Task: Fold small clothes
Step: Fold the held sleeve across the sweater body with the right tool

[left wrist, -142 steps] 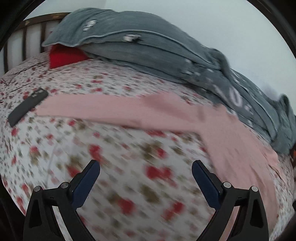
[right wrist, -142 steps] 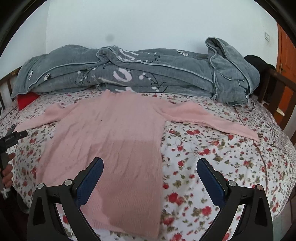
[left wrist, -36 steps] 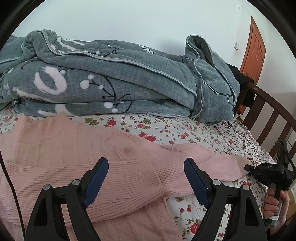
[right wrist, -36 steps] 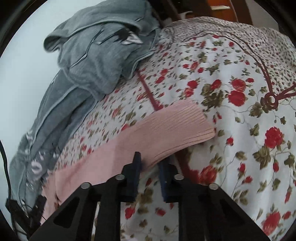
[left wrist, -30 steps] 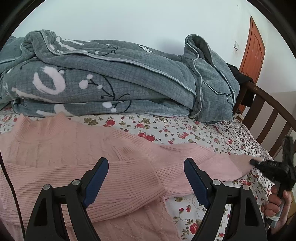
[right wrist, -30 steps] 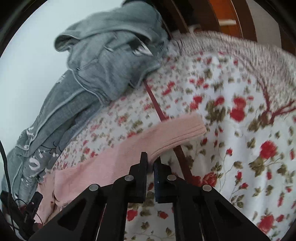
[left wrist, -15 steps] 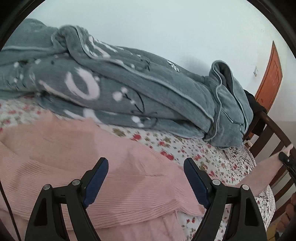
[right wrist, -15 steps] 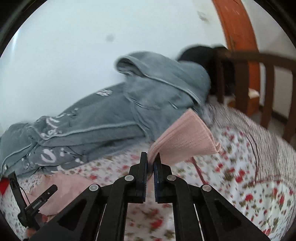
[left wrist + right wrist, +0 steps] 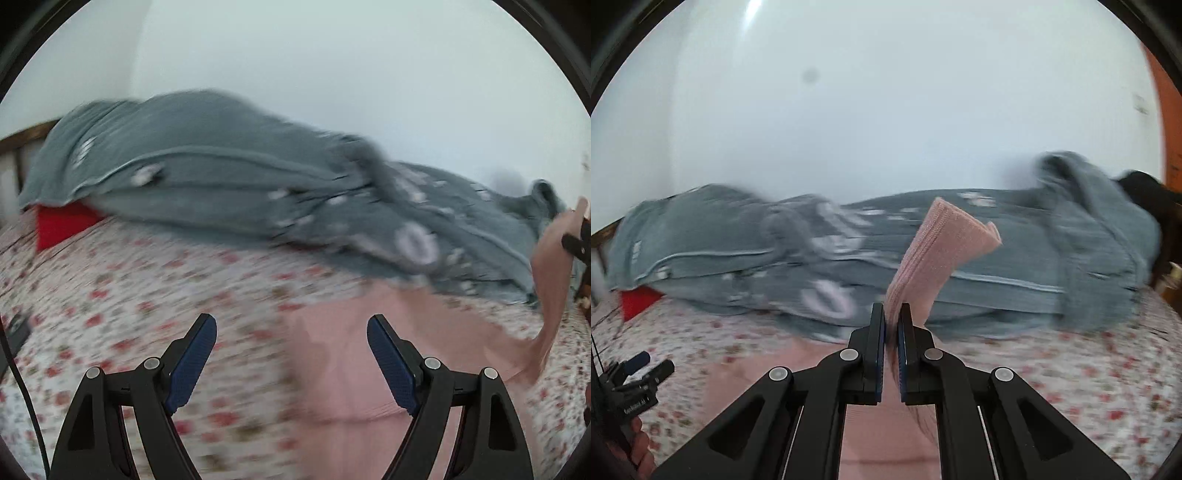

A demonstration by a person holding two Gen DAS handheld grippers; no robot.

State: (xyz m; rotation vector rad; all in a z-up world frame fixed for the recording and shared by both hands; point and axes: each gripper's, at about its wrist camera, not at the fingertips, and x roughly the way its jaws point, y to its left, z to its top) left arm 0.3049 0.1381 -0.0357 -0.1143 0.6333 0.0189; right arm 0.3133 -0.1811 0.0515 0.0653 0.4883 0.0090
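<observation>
A pink knit sweater lies on the flowered bedspread. My right gripper is shut on the sweater's sleeve cuff, which stands up above the pads, lifted off the bed. The raised sleeve hangs at the right edge of the left wrist view, pinched by the right gripper. My left gripper is open with nothing between its blue pads, hovering over the sweater's left side and the bedspread. Seen from the right wrist, the left gripper is at the lower left, in a hand.
A rumpled grey quilt runs along the far side of the bed against the white wall. A red pillow peeks out beneath it at the left. A dark flat object lies at the bed's left edge. An orange door is at right.
My right gripper has lifted the sleeve cuff off the bed and carried it leftward over the sweater. My left gripper has swung left, still open, towards the sweater's other side.
</observation>
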